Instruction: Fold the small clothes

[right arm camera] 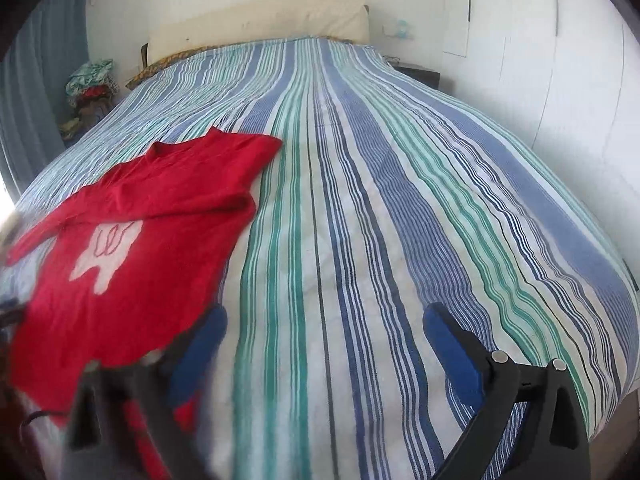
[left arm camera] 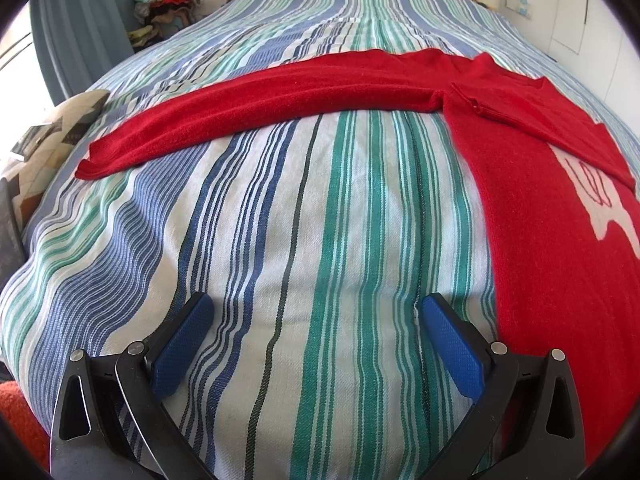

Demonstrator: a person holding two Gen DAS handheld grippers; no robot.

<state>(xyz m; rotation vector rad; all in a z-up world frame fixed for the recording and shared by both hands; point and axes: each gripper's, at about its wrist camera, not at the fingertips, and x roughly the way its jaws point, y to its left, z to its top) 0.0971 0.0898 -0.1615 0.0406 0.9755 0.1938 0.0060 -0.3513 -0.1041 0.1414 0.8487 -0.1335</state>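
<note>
A small red sweater (left arm camera: 552, 216) with a white motif (right arm camera: 106, 254) lies flat on the striped bedspread (left arm camera: 304, 216). In the left wrist view one long sleeve (left arm camera: 256, 112) stretches out to the left, and the other sleeve is folded across the body. My left gripper (left arm camera: 318, 312) is open over bare bedspread, left of the sweater's body, with nothing between its blue pads. In the right wrist view the sweater (right arm camera: 132, 216) lies at the left. My right gripper (right arm camera: 324, 322) is open over the bedspread (right arm camera: 360, 200), right of the sweater's hem, its left finger blurred.
A pile of mixed clothes (left arm camera: 168, 4) sits beside the bed at the far left. A cream headboard cushion (right arm camera: 260, 28) and a white wall close the far end. A patterned pillow (left arm camera: 52, 128) lies at the bed's left edge. A dark nightstand (right arm camera: 416, 74) stands far right.
</note>
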